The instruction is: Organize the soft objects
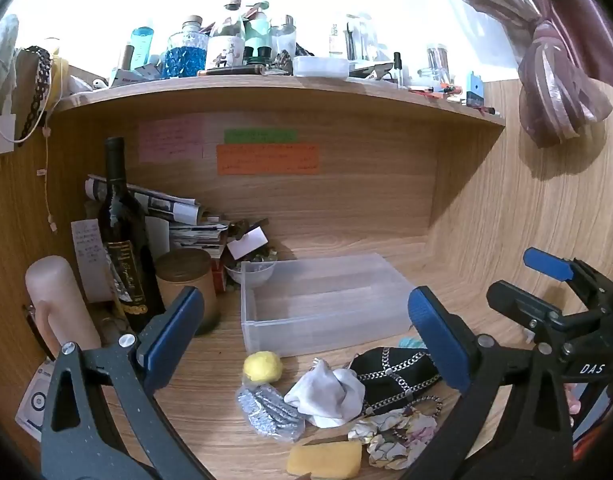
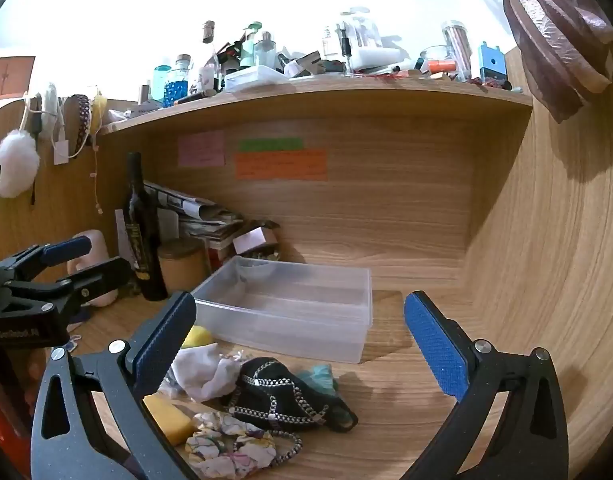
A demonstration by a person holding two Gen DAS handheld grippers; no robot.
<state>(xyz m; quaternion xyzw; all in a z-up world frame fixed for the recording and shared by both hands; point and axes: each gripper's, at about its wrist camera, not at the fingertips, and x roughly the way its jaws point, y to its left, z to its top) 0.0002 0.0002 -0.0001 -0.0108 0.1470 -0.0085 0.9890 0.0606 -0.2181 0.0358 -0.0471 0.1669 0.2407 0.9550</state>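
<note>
soft objects — a white cloth (image 1: pixel 326 394), black chained pouch (image 1: pixel 394 376), yellow ball (image 1: pixel 262 366), yellow sponge (image 1: pixel 324 460) and floral scrunchie (image 1: pixel 394 436) — lie heaped on the wooden desk (image 2: pixel 406 400) just in front of the clear plastic bin (image 1: pixel 322 304). left gripper (image 1: pixel 306 340) and right gripper (image 2: pixel 302 344) both gape wide, holding nothing.

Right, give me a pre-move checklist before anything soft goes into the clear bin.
1. Clear bin has no soft item in it: ok.
2. Left gripper open, holding nothing: ok.
3. Right gripper open, holding nothing: ok.
4. Yellow ball lies apart from the pile, easy to pick: ok.
5. White cloth free of the black chained piece: not ok, they touch.
6. Chain free of the floral scrunchie: cannot tell.
</note>
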